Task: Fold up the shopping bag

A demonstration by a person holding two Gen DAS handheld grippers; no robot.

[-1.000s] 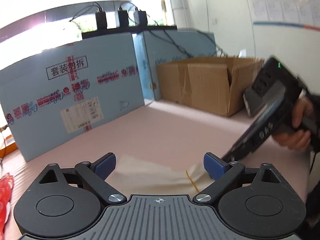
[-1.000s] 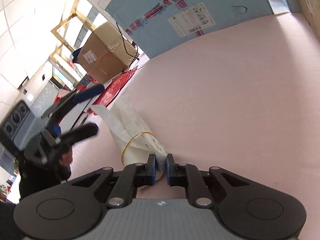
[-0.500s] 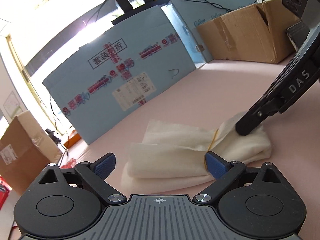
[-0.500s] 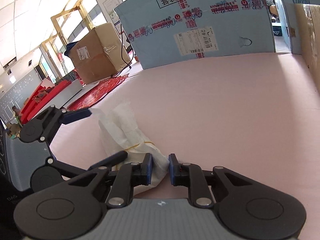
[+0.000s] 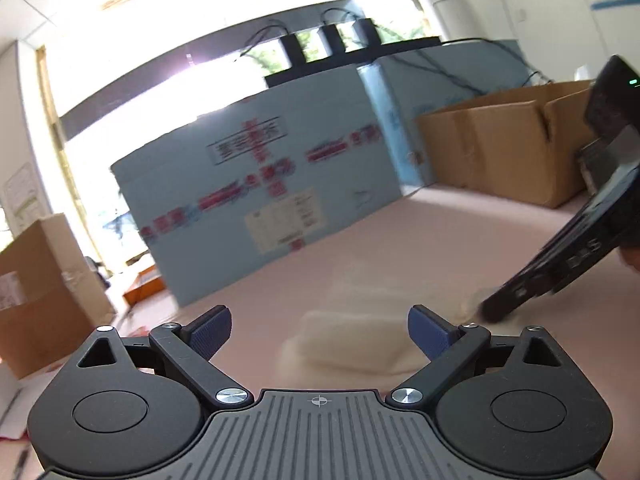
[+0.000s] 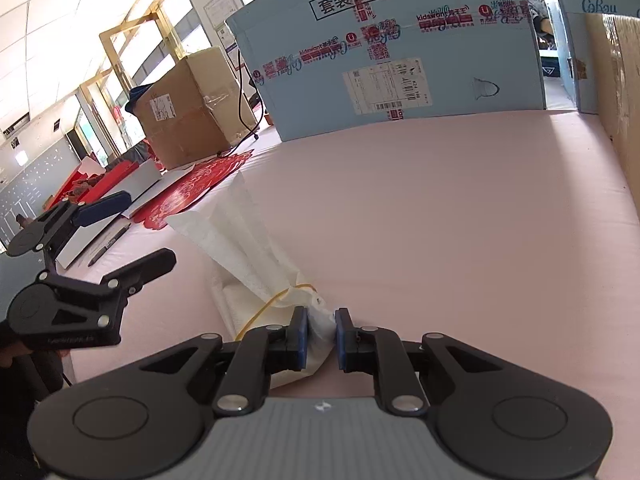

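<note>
A white shopping bag [image 6: 256, 256], folded into a long bundle with a yellow elastic band [image 6: 276, 300] round it, lies on the pink table. In the left wrist view the bag [image 5: 356, 340] is blurred, just ahead of my fingers. My right gripper [image 6: 322, 338] holds the bag's near end, jaws slightly apart around the cloth. My left gripper [image 5: 320, 330] is open and empty, hovering above the bag's other end; it also shows in the right wrist view [image 6: 120, 232]. The right gripper also appears in the left wrist view [image 5: 492, 312], its tip on the bag.
A pale blue carton [image 6: 392, 52] stands across the back of the table [image 6: 460, 220]. A brown cardboard box [image 5: 504, 140] stands at the right edge. Red paper sheets [image 6: 188, 196], a pen and another brown box [image 6: 188, 108] lie off to the left.
My left gripper has lifted and pulled back, so the bag sits lower and blurred in its view. My right gripper's jaws have opened slightly around the bag's end.
</note>
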